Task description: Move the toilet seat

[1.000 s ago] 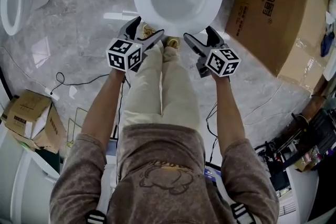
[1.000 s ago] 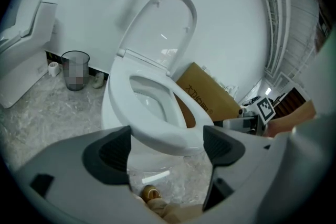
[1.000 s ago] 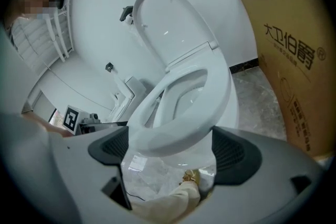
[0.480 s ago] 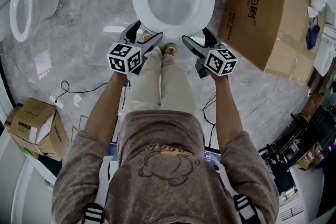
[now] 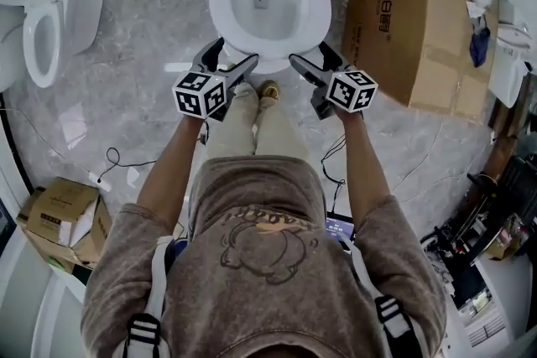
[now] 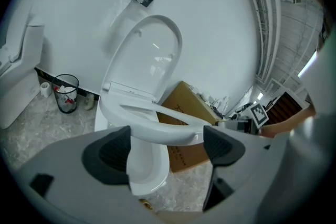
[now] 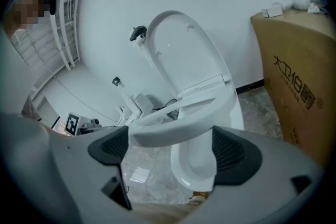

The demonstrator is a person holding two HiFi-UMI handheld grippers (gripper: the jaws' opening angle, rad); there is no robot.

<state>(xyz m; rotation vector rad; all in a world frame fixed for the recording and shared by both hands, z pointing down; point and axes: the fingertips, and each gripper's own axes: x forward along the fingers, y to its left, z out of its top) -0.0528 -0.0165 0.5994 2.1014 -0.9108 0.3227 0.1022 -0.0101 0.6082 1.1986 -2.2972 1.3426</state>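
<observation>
Both grippers are hovering low at the front of the toilet, and the toilet seat [image 5: 220, 0] is lying flat on the bowl with the lid [image 6: 149, 60] standing up against the wall behind it. The left gripper [image 5: 235, 53] is showing its jaws wide apart, gripping nothing. The right gripper [image 5: 309, 53] is doing the same: jaws spread, empty. The seat is stretching lengthwise from its hinge at the back of the toilet straight toward the person, and its rounded front edge is sitting just ahead of both sets of jaws, between the two grippers. In each gripper view that front edge is lining up across the gap between the jaws, but apart from them. Neither hand is looking clearly nearer; I'd say the lift is hinging on getting a jaw under that front lip.
</observation>
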